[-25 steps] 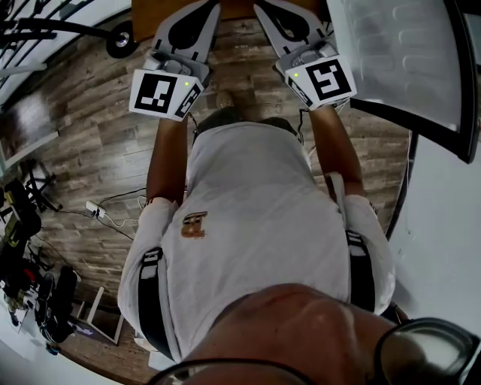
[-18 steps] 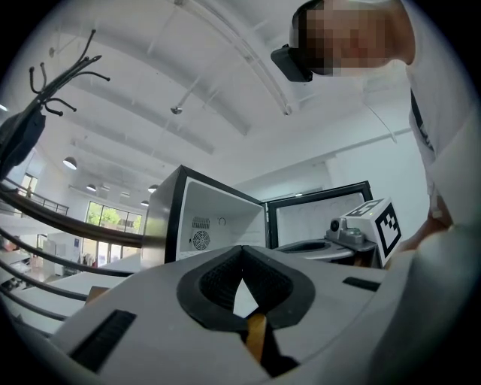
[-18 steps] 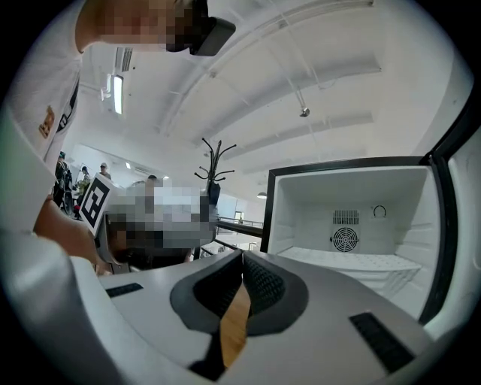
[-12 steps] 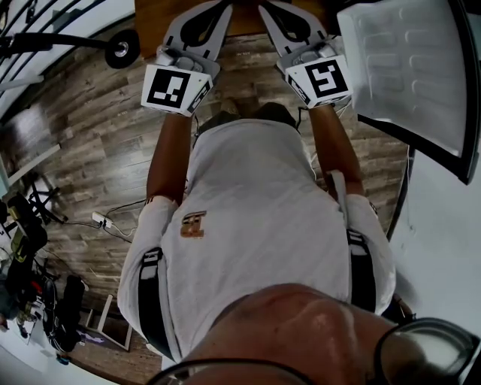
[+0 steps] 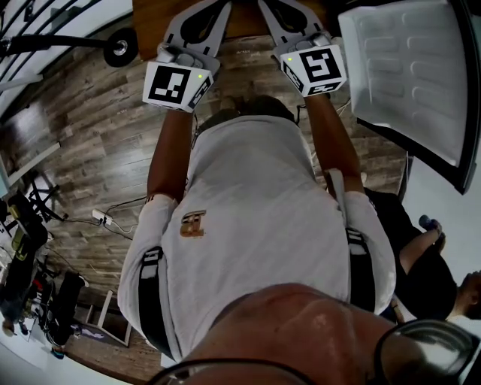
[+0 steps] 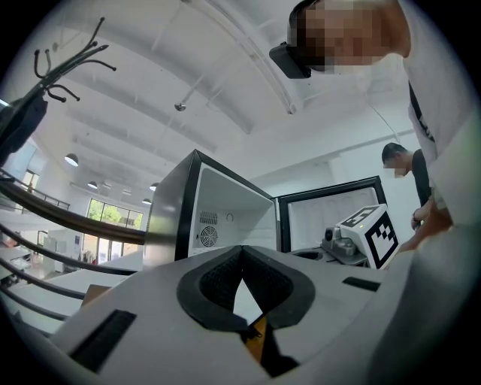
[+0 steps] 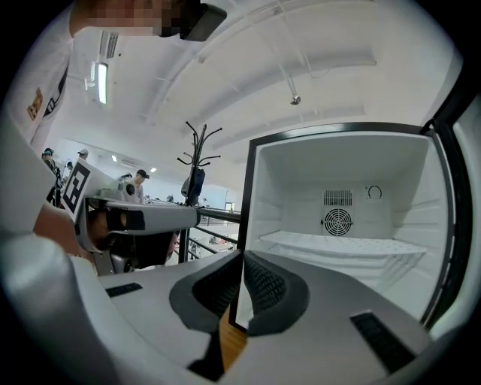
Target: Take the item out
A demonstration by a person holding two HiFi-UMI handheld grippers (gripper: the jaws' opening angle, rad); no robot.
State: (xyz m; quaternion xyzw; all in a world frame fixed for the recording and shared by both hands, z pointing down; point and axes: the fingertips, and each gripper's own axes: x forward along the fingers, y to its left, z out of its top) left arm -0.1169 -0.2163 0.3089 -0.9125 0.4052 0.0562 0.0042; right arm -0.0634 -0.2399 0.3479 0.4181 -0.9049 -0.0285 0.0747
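Observation:
A small fridge [image 7: 342,225] stands open ahead in the right gripper view. Its white inside shows a shelf [image 7: 338,244] and a round fan grille [image 7: 337,222], with no item on the part I see. Its door [image 5: 409,71] hangs open at the top right of the head view. My right gripper [image 7: 242,256] points at the fridge's left edge with its jaws shut and empty. My left gripper [image 6: 241,250] is also shut and empty, and the fridge [image 6: 225,214] lies beyond it. In the head view both grippers, left [image 5: 201,15] and right [image 5: 284,15], are held out side by side.
A wooden surface [image 5: 240,9] lies under the jaws at the head view's top edge. A coat rack [image 7: 197,162] and railings stand left of the fridge. Another person [image 5: 421,259] sits at the lower right. Cables [image 5: 105,218] and gear [image 5: 30,278] lie on the plank floor at left.
Both grippers have shifted a little up and forward in the head view. The other person has come into view at the lower right. Both pairs of jaws stay shut.

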